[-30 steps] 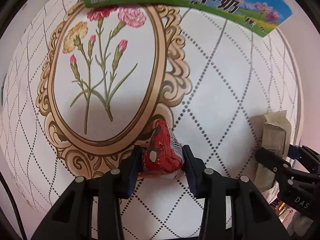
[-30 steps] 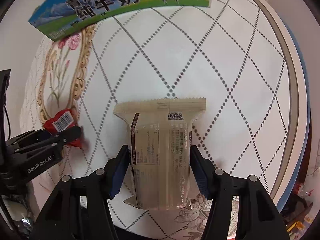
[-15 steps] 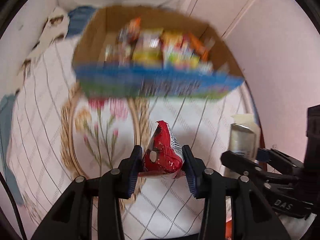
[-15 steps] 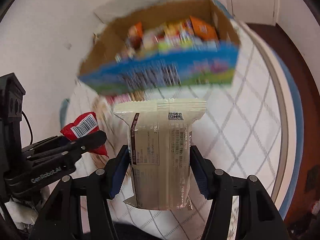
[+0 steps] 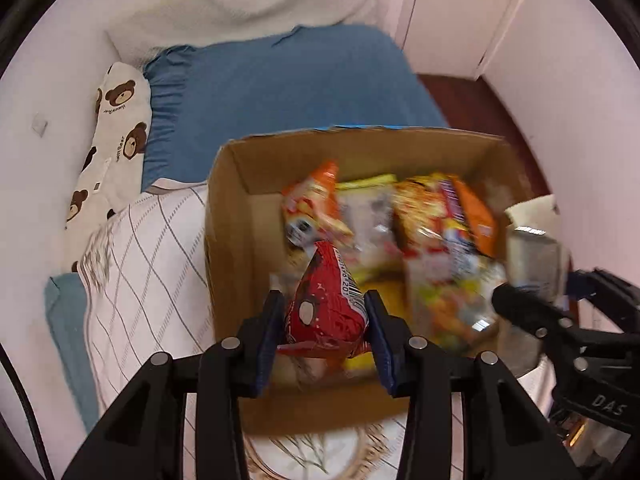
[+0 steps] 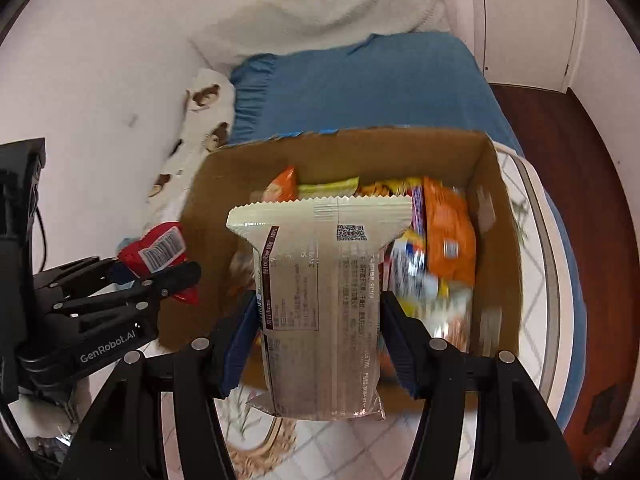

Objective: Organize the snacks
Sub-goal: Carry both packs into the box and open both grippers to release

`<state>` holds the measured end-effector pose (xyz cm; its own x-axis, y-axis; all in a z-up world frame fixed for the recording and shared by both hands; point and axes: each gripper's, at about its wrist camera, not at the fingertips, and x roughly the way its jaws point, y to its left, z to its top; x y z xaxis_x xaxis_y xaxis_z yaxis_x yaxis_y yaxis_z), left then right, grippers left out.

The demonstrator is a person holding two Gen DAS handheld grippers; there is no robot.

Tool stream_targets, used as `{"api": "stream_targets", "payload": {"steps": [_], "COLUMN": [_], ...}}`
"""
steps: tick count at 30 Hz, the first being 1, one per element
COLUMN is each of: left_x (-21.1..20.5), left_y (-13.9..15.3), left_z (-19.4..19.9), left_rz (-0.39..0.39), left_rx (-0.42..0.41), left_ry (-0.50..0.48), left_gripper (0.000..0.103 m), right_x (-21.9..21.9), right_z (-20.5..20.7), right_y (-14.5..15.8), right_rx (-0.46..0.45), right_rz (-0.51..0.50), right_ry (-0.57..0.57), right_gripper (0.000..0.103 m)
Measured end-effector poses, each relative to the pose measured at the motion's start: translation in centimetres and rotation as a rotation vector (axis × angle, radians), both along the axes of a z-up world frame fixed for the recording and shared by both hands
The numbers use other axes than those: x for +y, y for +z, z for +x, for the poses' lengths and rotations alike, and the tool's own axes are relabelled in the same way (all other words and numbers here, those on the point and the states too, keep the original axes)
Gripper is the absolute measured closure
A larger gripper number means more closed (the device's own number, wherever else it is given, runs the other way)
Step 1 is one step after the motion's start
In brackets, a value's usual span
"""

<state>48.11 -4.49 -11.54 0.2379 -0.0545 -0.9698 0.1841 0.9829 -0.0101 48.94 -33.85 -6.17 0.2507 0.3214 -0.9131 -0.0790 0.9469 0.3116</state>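
Red snack packet [image 5: 326,312], clamped between the closed pads of the left gripper [image 5: 325,334], held above the near left part of the open cardboard box [image 5: 228,240]. Cream snack packet [image 6: 320,304], gripped upright at its sides by the right gripper [image 6: 316,336], above the box's near edge. Box contents: mixed orange and yellow snack bags [image 6: 446,236]. Beyond: blue bedsheet [image 5: 288,92], bear-print pillow [image 5: 116,136].
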Motion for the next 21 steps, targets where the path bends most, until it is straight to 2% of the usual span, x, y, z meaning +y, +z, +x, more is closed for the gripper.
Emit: {"api": "stream_targets", "payload": {"steps": [2,6,12,13,14,15,16,17,21], "left_x": [0.3,0.8,0.9,1.0,1.1,1.3,1.3,1.4,0.8], "left_y": [-1.7,-3.9,-6.1,-6.5,-6.8,-6.9,-7.0,-7.0,-6.5], "left_z": [2.5,5.6,8.3,8.7,8.9,9.1,9.2,9.1,8.3], "left_rz": [0.036,0.084,0.123,0.112,0.1,0.101,0.109,0.094,0.085], "left_rx": [0.045,0.075,0.131,0.145,0.156,0.154,0.142,0.133,0.12], "left_ry": [0.004,0.01,0.01,0.019,0.029,0.037,0.042,0.044,0.049], "left_gripper": [0.065,0.065,0.061,0.052,0.039,0.03,0.017,0.015,0.012], "right_x": [0.4,0.9,1.6,1.7,1.8,1.8,1.6,1.5,0.1], "right_z": [2.5,6.2,9.1,9.4,9.6,9.6,9.6,9.6,9.0], "right_y": [-1.3,-3.9,-7.3,-7.7,-8.1,-8.2,-8.2,-8.3,-8.3], "right_rx": [0.028,0.077,0.148,0.158,0.168,0.168,0.165,0.162,0.164], "right_rz": [-0.032,-0.082,-0.107,-0.112,-0.12,-0.128,-0.145,-0.153,-0.178], "right_ry": [0.0,0.003,0.001,-0.001,0.003,0.0,-0.007,-0.01,-0.039], "right_gripper": [0.041,0.041,0.04,0.038,0.028,0.02,0.005,0.002,0.002]}}
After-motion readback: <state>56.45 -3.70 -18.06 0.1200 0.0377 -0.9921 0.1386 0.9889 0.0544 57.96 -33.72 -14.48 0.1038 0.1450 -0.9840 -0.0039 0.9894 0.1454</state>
